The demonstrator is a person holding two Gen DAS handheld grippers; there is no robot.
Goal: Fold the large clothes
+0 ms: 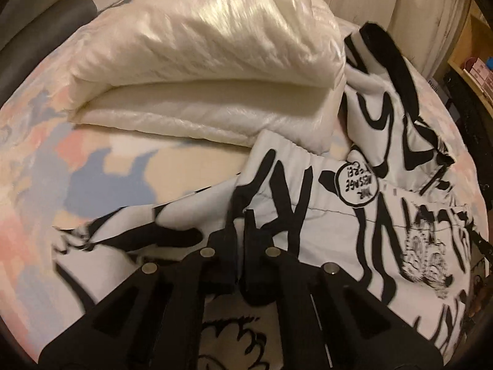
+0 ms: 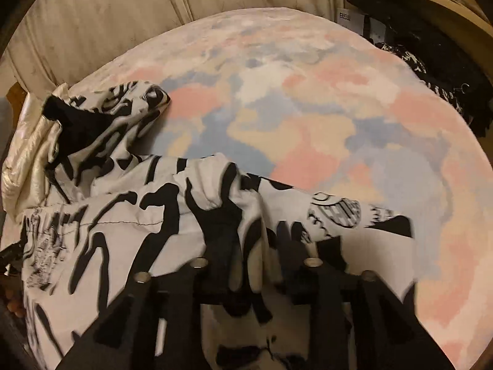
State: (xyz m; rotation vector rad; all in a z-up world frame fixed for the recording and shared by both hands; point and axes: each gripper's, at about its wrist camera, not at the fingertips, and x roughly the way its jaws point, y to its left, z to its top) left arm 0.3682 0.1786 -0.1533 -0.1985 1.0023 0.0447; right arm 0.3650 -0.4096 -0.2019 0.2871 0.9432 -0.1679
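Observation:
A white garment with bold black lettering (image 1: 308,200) lies crumpled on the bed, and the right wrist view shows it spread toward the left (image 2: 123,215). My left gripper (image 1: 240,225) is shut, its two fingers pinched together on a ridge of this garment's cloth. My right gripper (image 2: 258,246) stands partly open over the garment's edge. A fold of the cloth lies in the gap between its fingers (image 2: 222,256), and they do not look clamped on it. Motion blur softens both views.
A folded cream puffy jacket (image 1: 200,46) lies behind the garment, at the left edge in the right wrist view (image 2: 27,154). The pastel patchwork bedsheet (image 2: 308,123) stretches right. Beige curtains (image 2: 107,15) hang behind; a wooden shelf (image 1: 474,61) and dark clutter (image 2: 446,86) stand at the right.

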